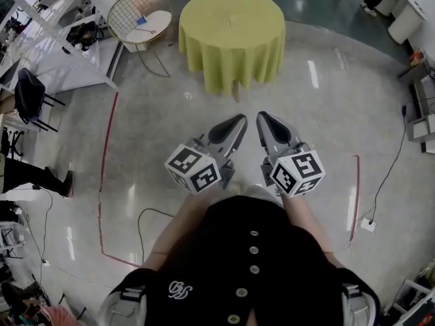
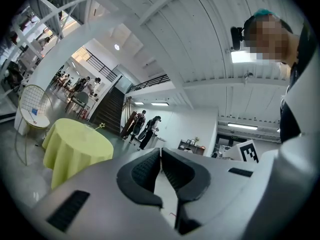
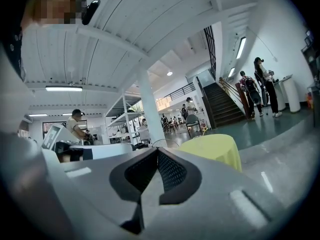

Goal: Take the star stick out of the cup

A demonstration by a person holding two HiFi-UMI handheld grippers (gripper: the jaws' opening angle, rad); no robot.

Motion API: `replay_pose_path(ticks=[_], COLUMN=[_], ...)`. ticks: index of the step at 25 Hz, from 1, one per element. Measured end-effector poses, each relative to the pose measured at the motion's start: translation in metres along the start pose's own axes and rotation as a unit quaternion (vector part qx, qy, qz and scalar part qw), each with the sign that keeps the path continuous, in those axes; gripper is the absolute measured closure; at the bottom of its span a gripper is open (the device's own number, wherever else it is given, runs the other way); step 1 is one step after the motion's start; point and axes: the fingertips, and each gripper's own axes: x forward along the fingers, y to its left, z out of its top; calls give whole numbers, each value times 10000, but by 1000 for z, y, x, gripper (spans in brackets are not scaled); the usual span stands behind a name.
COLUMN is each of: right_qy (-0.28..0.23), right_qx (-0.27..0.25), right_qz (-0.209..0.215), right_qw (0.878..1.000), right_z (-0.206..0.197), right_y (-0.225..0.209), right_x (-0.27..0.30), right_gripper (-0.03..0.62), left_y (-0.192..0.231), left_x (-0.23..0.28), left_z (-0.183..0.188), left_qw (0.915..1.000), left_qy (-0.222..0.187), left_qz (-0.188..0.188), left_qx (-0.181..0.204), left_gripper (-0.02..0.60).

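Observation:
A round table under a yellow-green cloth [image 1: 231,29] stands a few steps ahead of me. On its top a small clear cup [image 1: 228,23] is only faintly visible. The star stick [image 2: 100,126] shows as a thin stick with a yellow star above the table top, and in the right gripper view the star stick [image 3: 204,130] is tiny. My left gripper [image 1: 239,119] and right gripper [image 1: 262,118] are held side by side close to my body, far short of the table. Both are shut with nothing between the pads, as the left gripper [image 2: 160,151] and right gripper [image 3: 157,151] show.
A wire chair with a white seat [image 1: 139,19] stands left of the table. A red tape line [image 1: 102,175] and a cable [image 1: 146,216] lie on the shiny floor. A black chair [image 1: 30,97] is at far left. People [image 2: 145,129] stand by the stairs [image 2: 107,109] far behind.

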Motion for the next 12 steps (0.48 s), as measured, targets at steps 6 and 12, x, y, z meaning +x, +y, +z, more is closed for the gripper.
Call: replay_pose_path(ticks=[6, 12], right_qy=[144, 83], right_qx=[145, 217], right_qz=[31, -55], right_qw=[9998, 9997], right_z=[-14, -11], right_y=[-2, -12], right_x=[1, 4], right_gripper=[592, 592], left_y=[3, 13], left_x=[8, 12], left_z=[-16, -14], left_qw=[9997, 9996], left_qy=[210, 196], left_qz=[39, 93], left_qx=[-138, -159], left_gripper=[561, 561])
